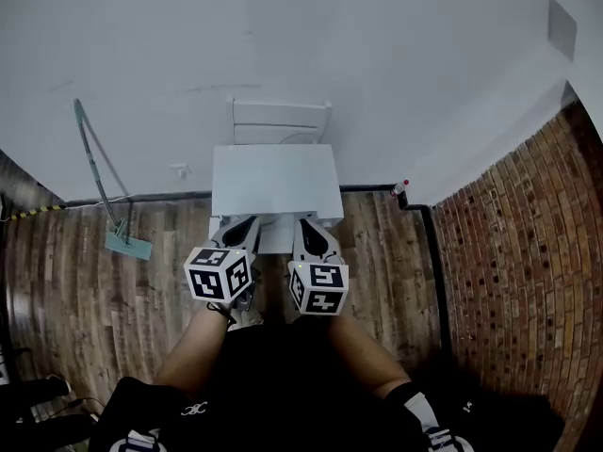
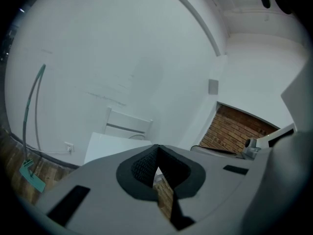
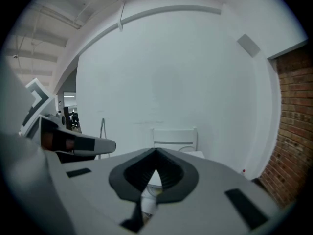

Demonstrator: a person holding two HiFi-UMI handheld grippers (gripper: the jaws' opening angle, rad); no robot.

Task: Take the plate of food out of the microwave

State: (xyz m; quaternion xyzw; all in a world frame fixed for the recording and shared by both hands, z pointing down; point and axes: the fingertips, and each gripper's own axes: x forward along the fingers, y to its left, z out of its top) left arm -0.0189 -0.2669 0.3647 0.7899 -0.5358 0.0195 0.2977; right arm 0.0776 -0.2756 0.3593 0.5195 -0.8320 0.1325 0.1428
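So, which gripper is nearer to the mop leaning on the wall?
Left. The left gripper is to the right of the mop; the right gripper is farther right, beyond the left one.

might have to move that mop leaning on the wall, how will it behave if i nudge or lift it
The mop only leans on the wall, so a nudge would probably topple it. Its thin handle and small flat head suggest it is light.
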